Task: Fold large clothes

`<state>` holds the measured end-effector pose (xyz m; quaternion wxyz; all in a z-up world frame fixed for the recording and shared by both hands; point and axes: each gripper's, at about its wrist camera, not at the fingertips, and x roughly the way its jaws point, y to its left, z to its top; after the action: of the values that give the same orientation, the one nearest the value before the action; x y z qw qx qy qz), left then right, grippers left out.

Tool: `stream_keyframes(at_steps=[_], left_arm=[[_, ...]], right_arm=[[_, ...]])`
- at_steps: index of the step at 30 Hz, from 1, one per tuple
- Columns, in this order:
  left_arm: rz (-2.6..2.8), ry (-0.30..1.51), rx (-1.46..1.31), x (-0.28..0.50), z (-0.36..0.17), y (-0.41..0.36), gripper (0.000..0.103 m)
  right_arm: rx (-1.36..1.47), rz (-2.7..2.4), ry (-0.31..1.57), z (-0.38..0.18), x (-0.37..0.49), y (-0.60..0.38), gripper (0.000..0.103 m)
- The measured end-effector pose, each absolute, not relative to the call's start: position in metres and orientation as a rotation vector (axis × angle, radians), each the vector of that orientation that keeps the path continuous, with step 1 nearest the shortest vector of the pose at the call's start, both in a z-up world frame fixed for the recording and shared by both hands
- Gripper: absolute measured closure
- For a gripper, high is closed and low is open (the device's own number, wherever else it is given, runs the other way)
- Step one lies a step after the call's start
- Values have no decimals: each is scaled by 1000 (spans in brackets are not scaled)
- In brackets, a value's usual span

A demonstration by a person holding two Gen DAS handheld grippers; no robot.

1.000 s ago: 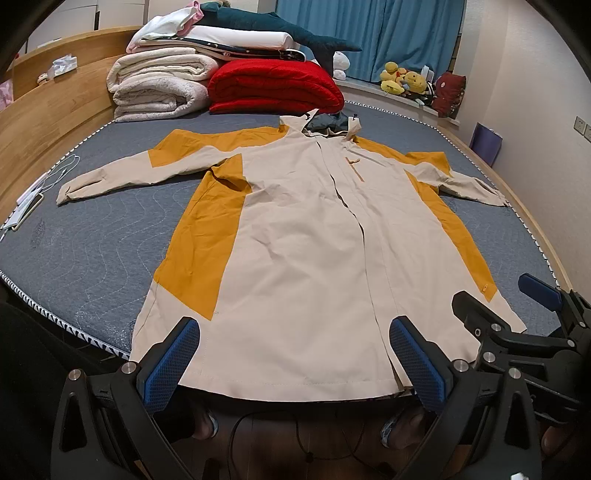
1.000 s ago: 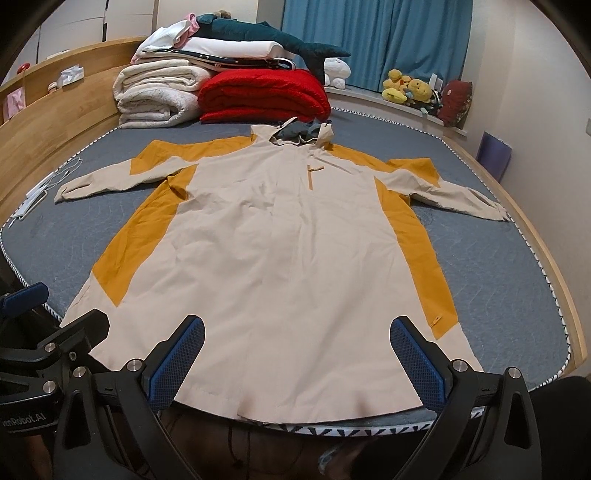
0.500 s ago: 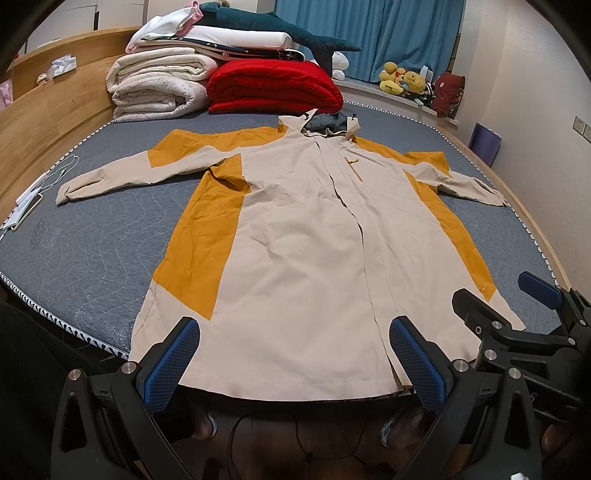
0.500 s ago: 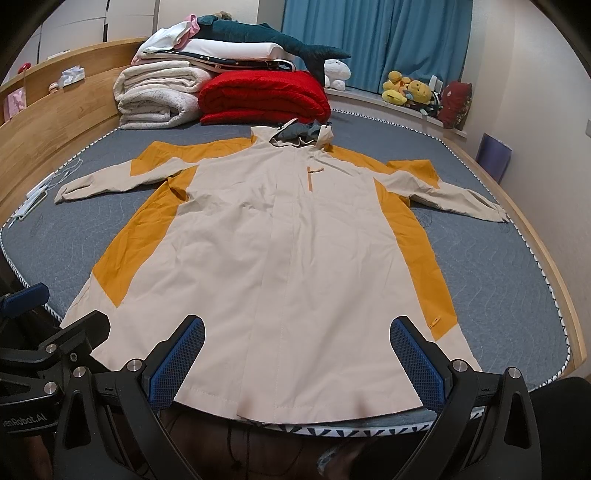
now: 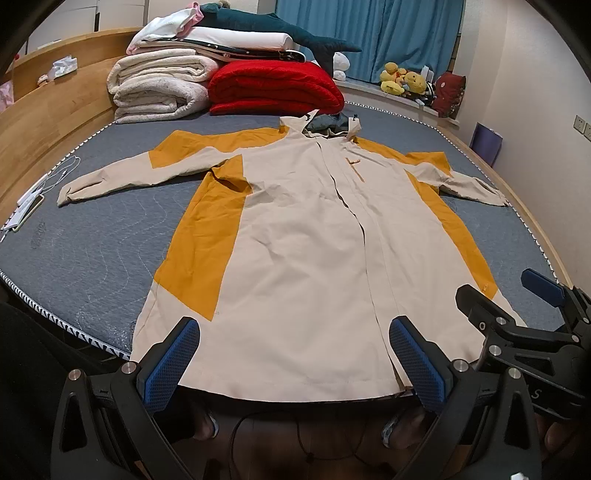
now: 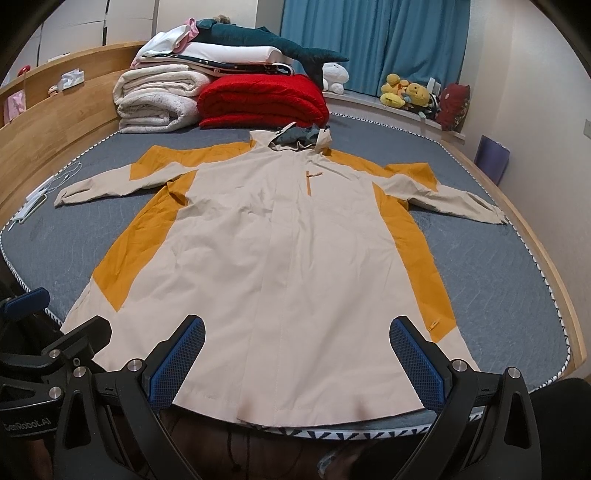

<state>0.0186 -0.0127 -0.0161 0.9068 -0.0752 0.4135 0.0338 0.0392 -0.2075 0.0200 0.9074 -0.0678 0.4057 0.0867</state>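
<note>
A long beige coat with mustard side panels lies flat and face up on the grey bed, sleeves spread out, hood at the far end. It also shows in the right wrist view. My left gripper is open and empty, hovering just in front of the coat's hem near its left half. My right gripper is open and empty above the hem's middle. The right gripper also shows at the right edge of the left wrist view.
Folded white blankets, a red quilt and a shark plush are stacked at the bed's far end. A wooden headboard runs along the left. A phone and cable lie at the left edge. Plush toys sit on the window ledge.
</note>
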Motion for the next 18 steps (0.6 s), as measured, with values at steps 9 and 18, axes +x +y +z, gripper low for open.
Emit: stream_keyframes(at_steps=[9,18], left_arm=[[76,798,-91,17,-9,-21,25],[67,767,-182,30,13,8,58]], right_arm=[[-134,174,820,23,39,-209,4],[-93,199,739,45,43,-217,12]])
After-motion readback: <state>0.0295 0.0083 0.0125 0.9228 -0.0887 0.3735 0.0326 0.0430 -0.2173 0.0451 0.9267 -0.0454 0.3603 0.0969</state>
